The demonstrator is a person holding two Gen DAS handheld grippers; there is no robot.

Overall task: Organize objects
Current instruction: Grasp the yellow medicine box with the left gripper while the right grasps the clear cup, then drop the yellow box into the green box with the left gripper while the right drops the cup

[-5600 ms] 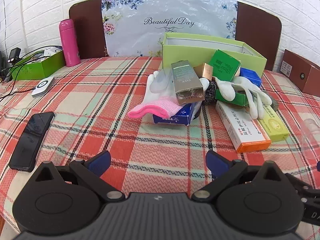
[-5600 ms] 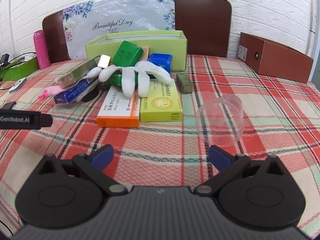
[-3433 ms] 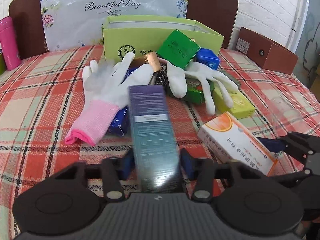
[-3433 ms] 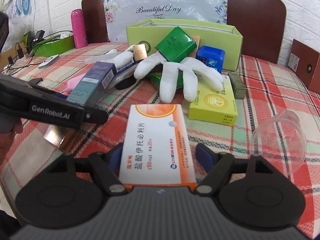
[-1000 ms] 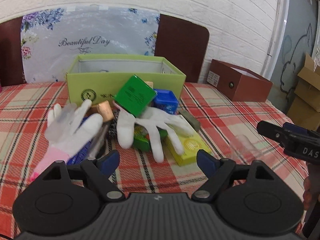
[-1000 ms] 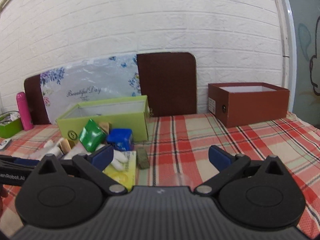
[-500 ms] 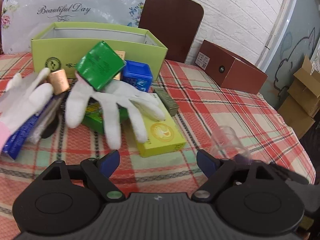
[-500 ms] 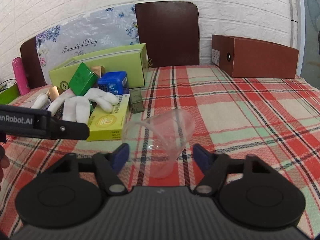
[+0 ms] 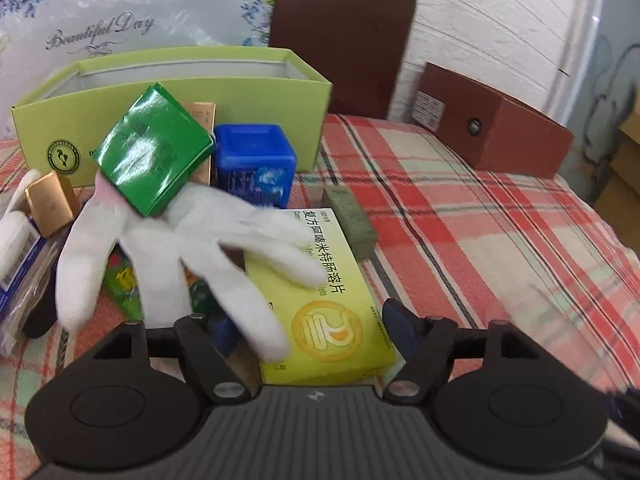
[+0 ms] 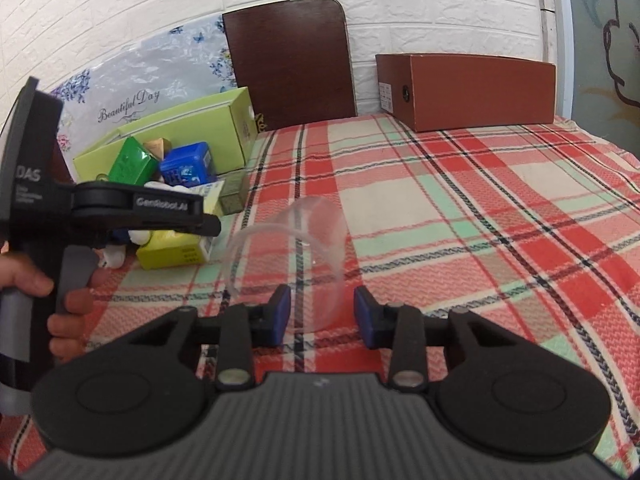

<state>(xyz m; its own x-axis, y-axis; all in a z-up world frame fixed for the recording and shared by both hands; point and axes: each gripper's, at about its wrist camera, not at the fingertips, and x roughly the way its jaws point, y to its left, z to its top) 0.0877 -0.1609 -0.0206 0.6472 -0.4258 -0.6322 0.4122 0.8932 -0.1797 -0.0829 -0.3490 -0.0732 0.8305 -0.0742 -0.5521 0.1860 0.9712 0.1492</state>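
My left gripper (image 9: 308, 330) is open with its jaws on either side of a yellow-green medicine box (image 9: 320, 300) lying flat on the plaid cloth. A white glove (image 9: 176, 248) lies partly over that box. My right gripper (image 10: 319, 314) is closed on the base of a clear plastic cup (image 10: 292, 248) lying on its side. The left gripper also shows in the right wrist view (image 10: 140, 208), over the yellow-green box (image 10: 172, 248).
Behind the glove lie a green box (image 9: 152, 148), a blue box (image 9: 254, 168), a small gold box (image 9: 50, 204) and a dark olive bar (image 9: 350, 220). An open light-green carton (image 9: 176, 92) stands at the back. A brown box (image 10: 468, 88) sits far right.
My left gripper has moved forward and down until its jaws straddle the yellow-green box. My right gripper has narrowed its jaws onto the clear cup.
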